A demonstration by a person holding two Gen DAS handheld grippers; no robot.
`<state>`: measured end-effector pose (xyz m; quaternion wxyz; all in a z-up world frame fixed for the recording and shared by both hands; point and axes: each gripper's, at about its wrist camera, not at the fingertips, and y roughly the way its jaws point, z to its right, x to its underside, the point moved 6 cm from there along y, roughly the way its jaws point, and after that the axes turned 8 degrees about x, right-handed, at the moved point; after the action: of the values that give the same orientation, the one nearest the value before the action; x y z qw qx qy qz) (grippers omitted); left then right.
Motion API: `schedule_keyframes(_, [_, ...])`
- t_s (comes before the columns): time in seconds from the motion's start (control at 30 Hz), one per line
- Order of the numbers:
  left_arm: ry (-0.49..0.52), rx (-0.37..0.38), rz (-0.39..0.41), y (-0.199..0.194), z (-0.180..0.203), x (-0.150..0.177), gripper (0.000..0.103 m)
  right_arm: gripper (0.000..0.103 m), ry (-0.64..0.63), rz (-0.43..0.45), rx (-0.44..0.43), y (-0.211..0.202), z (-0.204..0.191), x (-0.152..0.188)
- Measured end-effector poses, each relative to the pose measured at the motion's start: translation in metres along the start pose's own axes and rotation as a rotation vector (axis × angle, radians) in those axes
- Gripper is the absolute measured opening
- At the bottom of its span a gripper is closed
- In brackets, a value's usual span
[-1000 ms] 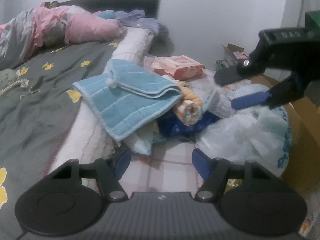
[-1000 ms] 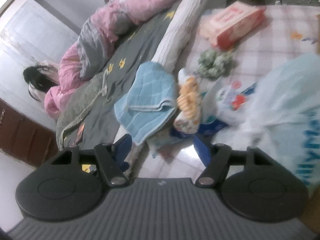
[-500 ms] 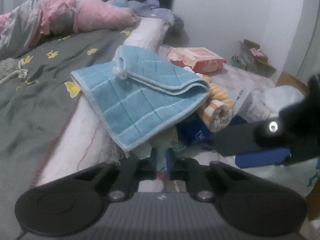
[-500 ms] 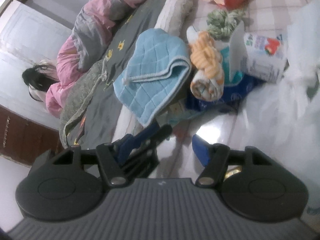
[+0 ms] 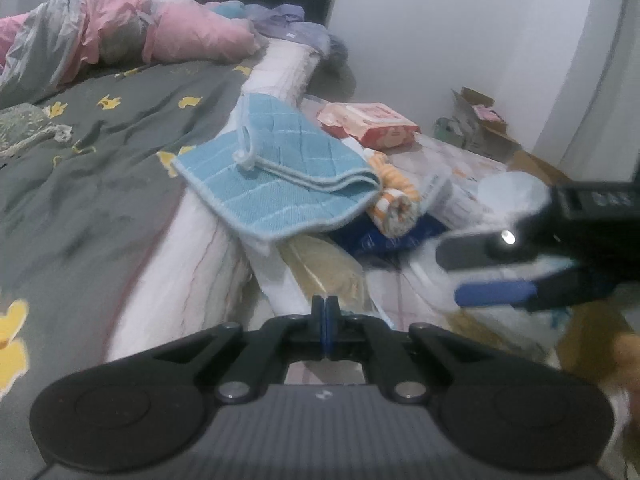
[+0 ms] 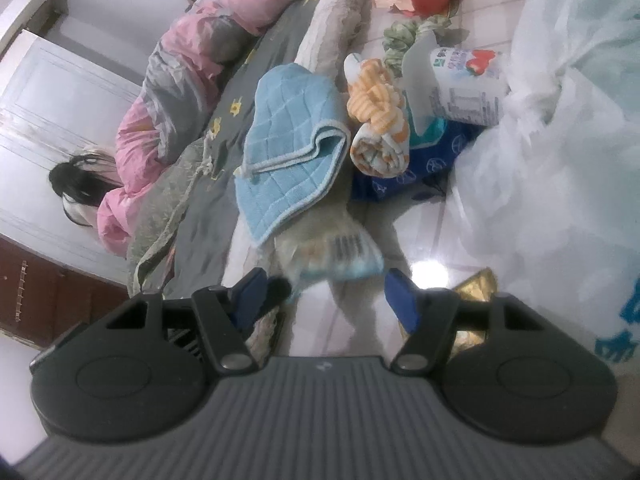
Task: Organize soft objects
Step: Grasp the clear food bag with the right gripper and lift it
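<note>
A folded light-blue towel [image 5: 280,184] [image 6: 292,140] lies over the mattress edge. Beside it sits a rolled orange-striped cloth [image 5: 396,204] [image 6: 380,128]. A beige cloth in a clear plastic packet [image 5: 320,268] [image 6: 336,248] sticks out from under the towel. My left gripper [image 5: 325,320] is shut on the packet's near edge. My right gripper [image 6: 326,292] [image 5: 472,272] is open and hovers just right of the packet, with only floor between its fingers.
A big white plastic bag [image 6: 560,160], a dark blue bag [image 6: 420,168], a strawberry-printed pack [image 6: 464,80], a green scrunchie [image 6: 400,40] and a pink wipes pack [image 5: 368,124] crowd the floor. The bed with grey duvet [image 5: 100,184] and pink quilt [image 5: 160,36] fills the left.
My left gripper's jaws closed, and the plastic packet now shows further out from under the blue towel. The right gripper came down and nearer to the pile.
</note>
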<state>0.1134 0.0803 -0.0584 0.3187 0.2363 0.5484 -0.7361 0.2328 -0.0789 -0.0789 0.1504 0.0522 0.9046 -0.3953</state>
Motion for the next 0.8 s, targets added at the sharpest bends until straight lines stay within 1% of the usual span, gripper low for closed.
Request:
schedule_keyframes(0.1, [0.005,0.039,-0.047,-0.016,0.0,0.017,0.001,0.066,-0.02,-0.004,-0.003,-0.003,-0.002,0.006])
schedule_keyframes(0.2, [-0.013,0.074,-0.111,-0.023,-0.003,0.035,0.001,0.066,-0.054,-0.012,0.013,-0.002,-0.006,0.01])
schedule_keyframes(0.3, [-0.032,0.098,-0.127,-0.026,-0.005,0.044,0.003,0.066,-0.081,-0.021,0.021,0.003,-0.012,0.013])
schedule_keyframes(0.33, [-0.037,0.11,-0.126,-0.028,-0.004,0.044,0.005,0.066,-0.085,-0.024,0.023,0.004,-0.014,0.013])
schedule_keyframes(0.4, [-0.049,0.13,-0.11,-0.031,-0.003,0.042,0.017,0.065,-0.106,-0.026,0.033,0.01,-0.02,0.013])
schedule_keyframes(0.43, [-0.057,0.133,-0.1,-0.033,-0.003,0.041,0.02,0.064,-0.125,-0.026,0.046,0.013,-0.023,0.013])
schedule_keyframes(0.47, [-0.059,0.131,-0.091,-0.033,-0.003,0.039,0.023,0.062,-0.147,-0.028,0.06,0.016,-0.026,0.013])
schedule_keyframes(0.53, [-0.052,0.112,-0.074,-0.032,-0.004,0.034,0.023,0.06,-0.205,-0.033,0.093,0.022,-0.033,0.012])
schedule_keyframes(0.57, [-0.046,0.103,-0.068,-0.031,-0.004,0.032,0.027,0.06,-0.231,-0.033,0.113,0.024,-0.035,0.012])
schedule_keyframes(0.6, [-0.036,0.099,-0.069,-0.026,-0.004,0.029,0.035,0.06,-0.253,-0.037,0.134,0.028,-0.036,0.012])
schedule_keyframes(0.63, [-0.029,0.089,-0.082,-0.019,-0.003,0.027,0.038,0.06,-0.267,-0.045,0.153,0.032,-0.035,0.011])
schedule_keyframes(0.77, [-0.013,0.05,-0.138,0.006,-0.003,0.026,0.04,0.06,-0.282,-0.108,0.217,0.051,-0.025,0.005])
schedule_keyframes(0.8, [-0.01,0.043,-0.138,0.011,-0.004,0.028,0.041,0.06,-0.28,-0.13,0.223,0.056,-0.023,0.005])
